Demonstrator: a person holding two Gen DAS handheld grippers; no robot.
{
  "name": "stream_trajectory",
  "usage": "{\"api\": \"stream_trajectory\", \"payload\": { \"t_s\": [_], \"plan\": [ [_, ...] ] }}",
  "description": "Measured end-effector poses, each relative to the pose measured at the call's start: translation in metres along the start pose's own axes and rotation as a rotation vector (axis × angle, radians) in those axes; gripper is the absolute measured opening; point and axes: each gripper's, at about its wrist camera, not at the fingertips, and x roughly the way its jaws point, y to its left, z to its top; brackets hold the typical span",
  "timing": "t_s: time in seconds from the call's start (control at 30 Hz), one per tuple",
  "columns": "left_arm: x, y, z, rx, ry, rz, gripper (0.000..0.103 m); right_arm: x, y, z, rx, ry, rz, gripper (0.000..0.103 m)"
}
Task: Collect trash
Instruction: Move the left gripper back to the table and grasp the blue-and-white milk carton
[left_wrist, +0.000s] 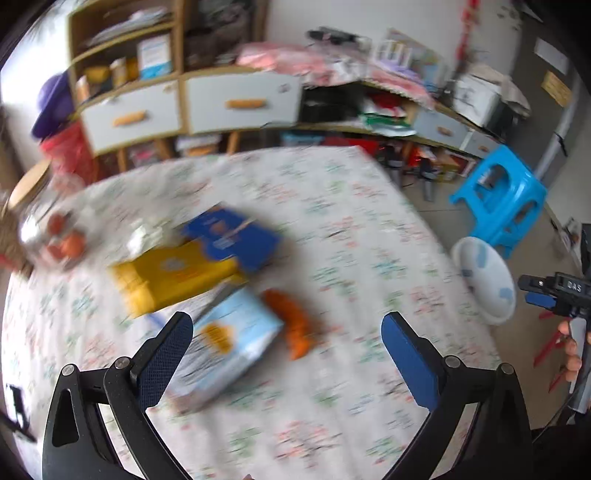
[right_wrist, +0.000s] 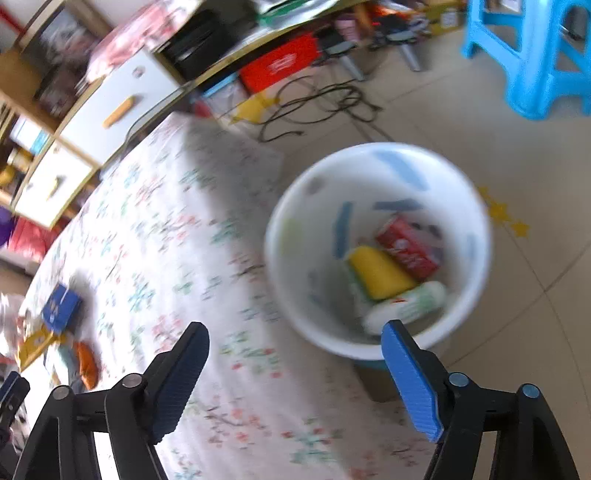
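My left gripper (left_wrist: 288, 323) is open over the floral tablecloth (left_wrist: 332, 221), nothing between its pads. Just beyond it lie a light blue packet (left_wrist: 236, 332), an orange wrapper (left_wrist: 291, 321), a yellow packet (left_wrist: 173, 277) and a dark blue box (left_wrist: 232, 236), all blurred. My right gripper (right_wrist: 295, 332) is open and empty above the table's edge. Ahead of it on the floor stands a white bin (right_wrist: 376, 177) holding a red box (right_wrist: 406, 247), a yellow packet (right_wrist: 380, 273) and a white-green wrapper (right_wrist: 410, 306). The bin (left_wrist: 484, 280) and the right gripper (left_wrist: 554, 291) show at the left view's right edge.
A glass jar (left_wrist: 48, 229) with a wooden lid stands at the table's left. Cluttered shelves and drawers (left_wrist: 240, 99) line the wall behind. A blue plastic stool (left_wrist: 498, 195) and loose cables (right_wrist: 317, 103) are on the tiled floor.
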Motion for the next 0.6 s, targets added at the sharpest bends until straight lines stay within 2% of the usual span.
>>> {"api": "stream_trajectory", "payload": {
  "t_s": [0.13, 0.27, 0.43, 0.6],
  "plan": [
    [0.018, 0.032, -0.008, 0.022, 0.107, 0.001, 0.103, 0.019, 0.035, -0.011, -0.06, 0.044, 0.007, 0.082],
    [0.035, 0.054, -0.013, 0.021, 0.138, -0.012, 0.102, 0.035, 0.061, -0.02, -0.098, 0.085, 0.015, 0.082],
    [0.051, 0.056, -0.013, 0.019, 0.167, -0.101, 0.102, 0.046, 0.09, -0.026, -0.148, 0.105, 0.018, 0.082],
    [0.068, 0.037, -0.019, 0.097, 0.244, -0.087, 0.1, 0.052, 0.11, -0.028, -0.164, 0.111, 0.033, 0.083]
  ]
}}
